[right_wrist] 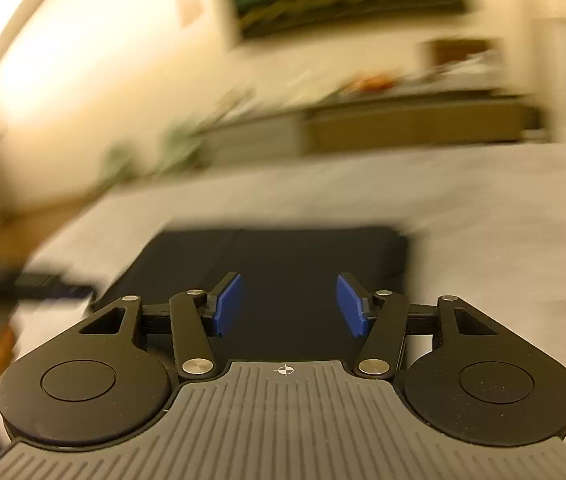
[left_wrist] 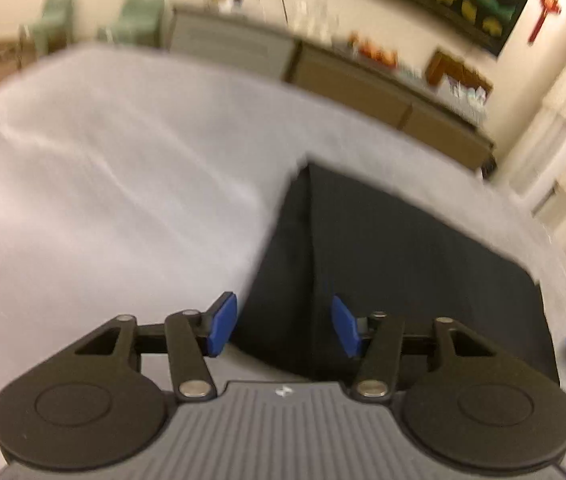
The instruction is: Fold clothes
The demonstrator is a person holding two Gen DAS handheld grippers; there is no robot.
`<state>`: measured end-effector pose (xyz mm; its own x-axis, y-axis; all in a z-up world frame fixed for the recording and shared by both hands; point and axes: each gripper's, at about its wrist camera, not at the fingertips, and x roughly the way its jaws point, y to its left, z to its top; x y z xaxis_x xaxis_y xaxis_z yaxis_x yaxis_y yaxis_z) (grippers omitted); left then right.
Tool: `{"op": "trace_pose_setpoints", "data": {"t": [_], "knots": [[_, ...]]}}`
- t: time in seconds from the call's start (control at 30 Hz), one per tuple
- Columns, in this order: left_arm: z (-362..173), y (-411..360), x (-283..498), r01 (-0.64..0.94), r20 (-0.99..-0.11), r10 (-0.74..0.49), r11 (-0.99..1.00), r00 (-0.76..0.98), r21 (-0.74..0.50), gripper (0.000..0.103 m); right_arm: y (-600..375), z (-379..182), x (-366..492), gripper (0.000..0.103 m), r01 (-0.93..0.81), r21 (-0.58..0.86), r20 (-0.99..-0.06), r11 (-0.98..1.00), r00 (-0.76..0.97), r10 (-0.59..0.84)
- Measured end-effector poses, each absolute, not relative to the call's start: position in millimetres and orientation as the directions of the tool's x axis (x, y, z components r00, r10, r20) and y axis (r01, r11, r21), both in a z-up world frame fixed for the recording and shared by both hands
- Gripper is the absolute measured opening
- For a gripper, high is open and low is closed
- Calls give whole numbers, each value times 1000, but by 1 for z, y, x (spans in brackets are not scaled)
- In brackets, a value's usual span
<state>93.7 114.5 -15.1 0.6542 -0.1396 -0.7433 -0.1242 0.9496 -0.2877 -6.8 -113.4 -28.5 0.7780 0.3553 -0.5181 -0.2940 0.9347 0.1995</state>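
Left wrist view shows the dark garment (left_wrist: 383,264) lying folded flat on the bed (left_wrist: 103,184). It looks soft, light and limp, best pinched at a corner or doubled edge. The left hand-held gripper (left_wrist: 285,325) hangs above it, jaws parted, empty. The right hand-held gripper (right_wrist: 287,306) does likewise. A sideboard (left_wrist: 383,88) lines the wall.

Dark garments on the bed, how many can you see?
1: a folded dark garment lies flat on the white bed, ahead of both grippers. Others may sit outside the views.
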Motion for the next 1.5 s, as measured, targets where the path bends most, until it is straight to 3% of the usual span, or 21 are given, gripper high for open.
{"op": "trace_pose_setpoints", "data": {"t": [0.07, 0.13, 0.23, 0.3, 0.37, 0.47, 0.53, 0.6, 0.67, 0.7, 0.8, 1.03, 1.2, 1.4, 1.5], "knots": [[-18, 103, 106, -121, -752, -123, 958, 648, -262, 51, -102, -51, 10, 43, -344, 141, -605, 929, 712, 355], [-18, 89, 122, -104, -753, -103, 969, 649, -222, 44, -109, -63, 22, 35, -343, 90, -628, 935, 709, 320], [-17, 52, 153, -42, -750, -70, 991, 658, -129, 44, -126, -59, 50, 33, -294, 7, -674, 956, 705, 222], [-17, 36, 170, -18, -746, -91, 991, 659, -136, 45, -144, -60, 75, 36, -272, -32, -683, 962, 708, 178], [-20, 25, 180, 1, -734, -90, 993, 674, -120, 52, -161, -61, 101, 48, -251, -67, -691, 966, 710, 137], [-19, 19, 177, 3, -736, -73, 995, 673, -96, 55, -176, -49, 124, 51, -255, -10, -732, 967, 661, 167], [-14, 18, 171, 0, -742, -77, 995, 666, -103, 56, -177, -28, 112, 52, -243, -32, -704, 970, 694, 151], [-10, 15, 171, 3, -742, -85, 994, 665, -111, 58, -178, -11, 87, 60, -251, 53, -632, 966, 741, 227], [-11, 12, 174, 4, -748, -86, 994, 658, -111, 58, -167, -12, 74, 65, -322, 131, -624, 938, 708, 330], [-13, 11, 175, 2, -749, -84, 994, 657, -109, 58, -160, -16, 70, 65, -359, 145, -634, 922, 681, 365], [-16, 10, 176, 0, -749, -81, 994, 658, -108, 60, -139, -44, 80, 56, -438, 5, -725, 899, 617, 305], [-20, 1, 177, 34, -755, -94, 995, 649, -95, 60, -148, -45, 85, 61, -370, -96, -711, 924, 675, 196], [-19, 3, 177, 27, -759, -96, 994, 644, -102, 60, -148, -31, 78, 63, -391, -64, -729, 918, 646, 225], [-20, -1, 177, 34, -757, -84, 996, 648, -81, 60, -166, -16, 84, 65, -321, 44, -623, 946, 731, 277], [-20, 0, 178, 31, -758, -86, 996, 646, -86, 62, -170, -48, 104, 66, -287, 47, -726, 957, 648, 230]]}}
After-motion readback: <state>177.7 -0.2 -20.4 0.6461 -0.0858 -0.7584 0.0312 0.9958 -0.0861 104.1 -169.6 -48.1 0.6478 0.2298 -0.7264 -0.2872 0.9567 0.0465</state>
